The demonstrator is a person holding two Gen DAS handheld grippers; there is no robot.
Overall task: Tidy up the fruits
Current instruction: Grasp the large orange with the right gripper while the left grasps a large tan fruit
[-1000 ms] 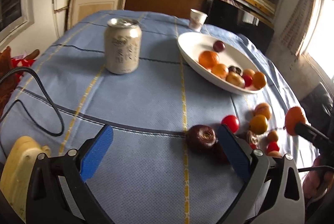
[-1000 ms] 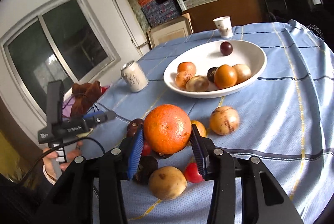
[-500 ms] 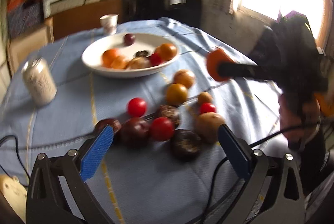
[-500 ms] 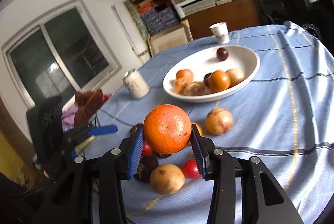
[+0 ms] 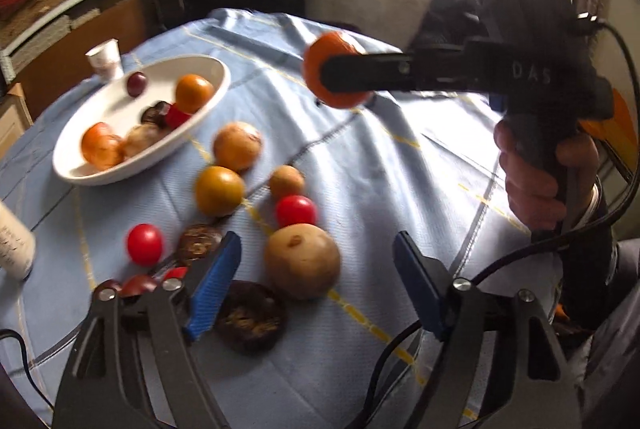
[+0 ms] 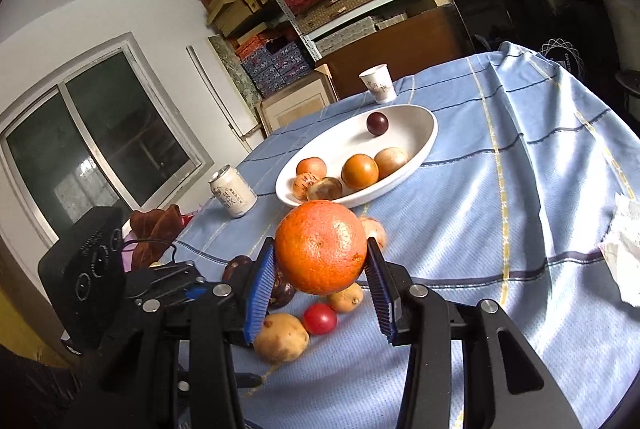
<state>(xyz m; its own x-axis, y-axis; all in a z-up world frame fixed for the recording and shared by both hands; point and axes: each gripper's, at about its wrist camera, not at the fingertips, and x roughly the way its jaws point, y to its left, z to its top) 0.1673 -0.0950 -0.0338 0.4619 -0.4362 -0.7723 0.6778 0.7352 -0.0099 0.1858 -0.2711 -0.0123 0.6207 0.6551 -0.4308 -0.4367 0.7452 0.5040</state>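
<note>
Large orange (image 6: 321,247): clamped between the right gripper (image 6: 320,279) pads, held above the loose fruit on the blue tablecloth (image 6: 520,197). White bowl (image 6: 420,145) beyond, part filled with fruit. Left gripper (image 5: 316,289): jaws closing, nothing pressed; tan round fruit (image 5: 302,261) lies between them.

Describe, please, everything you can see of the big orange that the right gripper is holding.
The orange is large, round and bright, with dimpled, slightly glossy peel and a few pale scuffs. It looks whole and firm. The right gripper has it clamped on both sides between blue ribbed pads. It is held in the air above the loose fruit on the blue tablecloth, just short of the white bowl. The left wrist view shows the orange held high, touching nothing else.
</note>
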